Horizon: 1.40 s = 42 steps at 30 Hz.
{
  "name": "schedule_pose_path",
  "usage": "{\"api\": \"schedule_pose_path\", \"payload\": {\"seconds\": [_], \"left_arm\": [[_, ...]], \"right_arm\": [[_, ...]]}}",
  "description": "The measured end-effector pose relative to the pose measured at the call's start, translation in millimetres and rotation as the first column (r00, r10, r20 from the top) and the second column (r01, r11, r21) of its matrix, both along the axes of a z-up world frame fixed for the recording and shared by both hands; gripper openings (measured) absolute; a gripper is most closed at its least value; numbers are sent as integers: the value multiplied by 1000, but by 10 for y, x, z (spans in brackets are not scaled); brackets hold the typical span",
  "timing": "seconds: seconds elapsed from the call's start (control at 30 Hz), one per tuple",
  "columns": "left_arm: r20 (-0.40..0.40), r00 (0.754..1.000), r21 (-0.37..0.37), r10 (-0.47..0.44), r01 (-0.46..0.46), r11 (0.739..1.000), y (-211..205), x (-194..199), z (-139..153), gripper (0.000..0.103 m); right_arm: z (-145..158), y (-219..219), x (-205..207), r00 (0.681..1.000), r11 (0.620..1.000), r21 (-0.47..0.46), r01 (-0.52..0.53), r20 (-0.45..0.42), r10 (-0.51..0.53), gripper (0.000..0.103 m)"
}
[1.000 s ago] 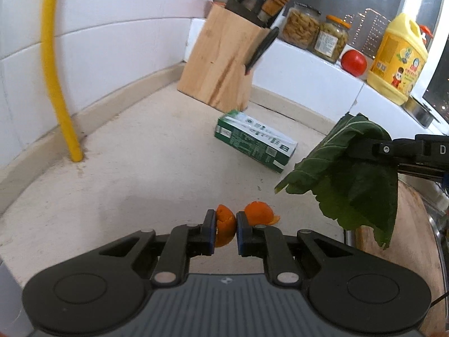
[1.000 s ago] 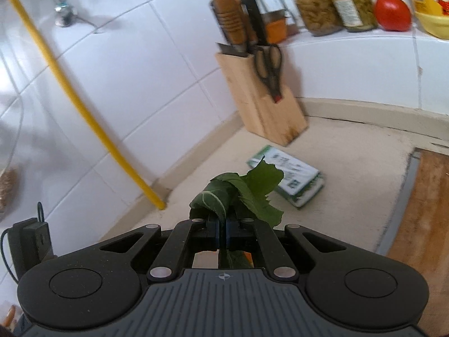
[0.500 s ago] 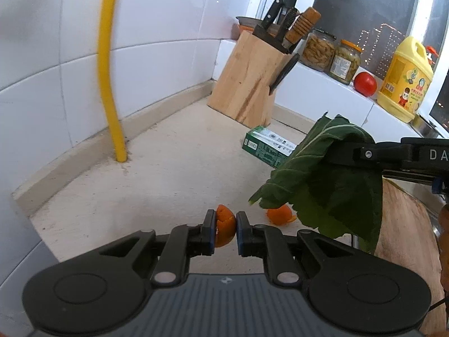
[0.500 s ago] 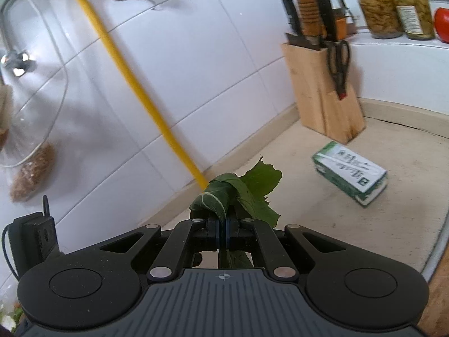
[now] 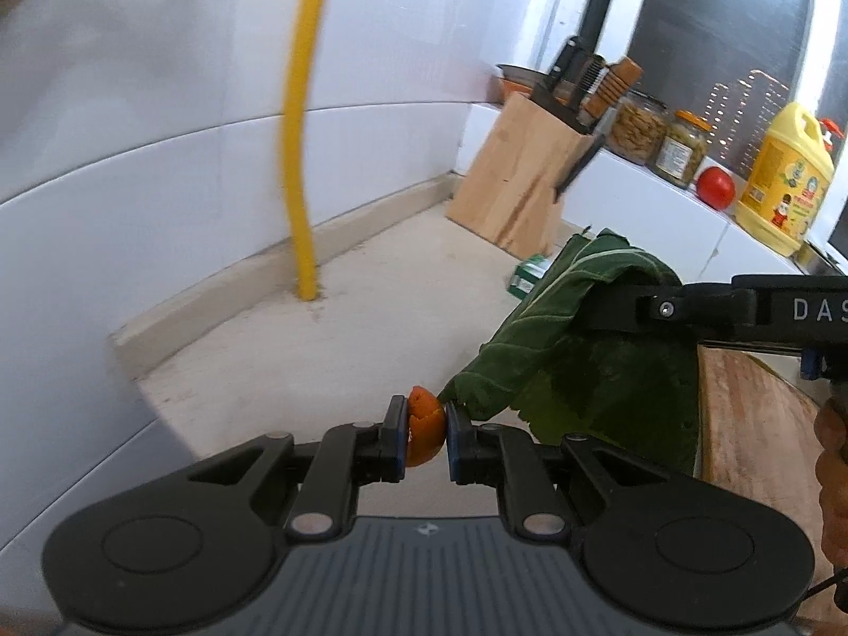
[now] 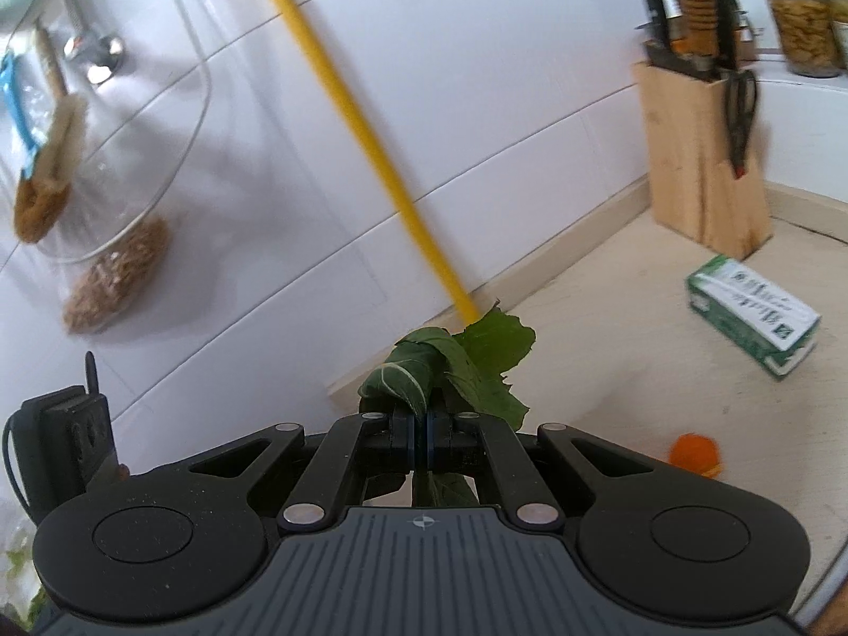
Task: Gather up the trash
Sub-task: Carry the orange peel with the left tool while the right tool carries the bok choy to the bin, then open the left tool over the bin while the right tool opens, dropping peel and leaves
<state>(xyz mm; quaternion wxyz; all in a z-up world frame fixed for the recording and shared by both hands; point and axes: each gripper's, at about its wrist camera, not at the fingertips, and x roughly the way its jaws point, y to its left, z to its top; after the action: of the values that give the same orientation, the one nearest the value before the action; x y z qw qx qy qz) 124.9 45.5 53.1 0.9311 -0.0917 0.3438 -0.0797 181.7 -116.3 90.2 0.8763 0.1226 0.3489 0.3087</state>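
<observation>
Two grippers, both loaded. Glossy white tiled wall (image 6: 477,122), speckled beige stone counter (image 5: 328,350), yellow pipe (image 5: 299,169) in the corner. Wooden knife block (image 6: 699,159), green-white carton (image 6: 752,318) lying flat. Right gripper (image 6: 421,437) clamped on limp veined green leaf (image 6: 456,365). Left gripper (image 5: 426,437) pinches curled orange peel (image 5: 423,432); another peel piece (image 6: 694,453) on counter.

A wooden knife block (image 5: 522,180) stands by jars (image 5: 660,140), perhaps pickles, and a tomato (image 5: 715,186).
</observation>
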Motion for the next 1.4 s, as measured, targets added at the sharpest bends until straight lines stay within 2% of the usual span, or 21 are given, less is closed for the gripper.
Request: {"api": "schedule_pose_path", "payload": {"seconds": [0.57, 0.9, 1.03, 1.17, 1.27, 1.37, 1.4], "left_arm": [[-18, 981, 26, 195, -195, 980, 718, -629, -86, 11], [-108, 951, 40, 290, -287, 957, 1077, -868, -410, 11], [-170, 931, 63, 322, -316, 947, 1185, -892, -631, 11], [-251, 899, 81, 358, -350, 933, 1341, -886, -883, 11], [-312, 869, 93, 384, -375, 922, 1434, -847, -1055, 13], [-369, 839, 101, 400, -392, 914, 1503, -826, -1210, 25], [-384, 831, 103, 404, -396, 912, 1521, -823, -1252, 26]], "right_arm": [[-181, 973, -187, 975, 976, 3, -216, -53, 216, 6], [-534, 1422, -271, 948, 956, -25, -292, -141, 286, 6], [-772, 1611, -263, 935, 948, -52, -314, -189, 299, 6], [-1053, 1836, -232, 916, 935, -87, -344, -250, 314, 7], [-1283, 1993, -192, 900, 924, -117, -365, -297, 318, 15], [-1501, 2117, -153, 889, 913, -154, -377, -335, 311, 25], [-1562, 2148, -153, 885, 909, -164, -383, -346, 311, 31]]}}
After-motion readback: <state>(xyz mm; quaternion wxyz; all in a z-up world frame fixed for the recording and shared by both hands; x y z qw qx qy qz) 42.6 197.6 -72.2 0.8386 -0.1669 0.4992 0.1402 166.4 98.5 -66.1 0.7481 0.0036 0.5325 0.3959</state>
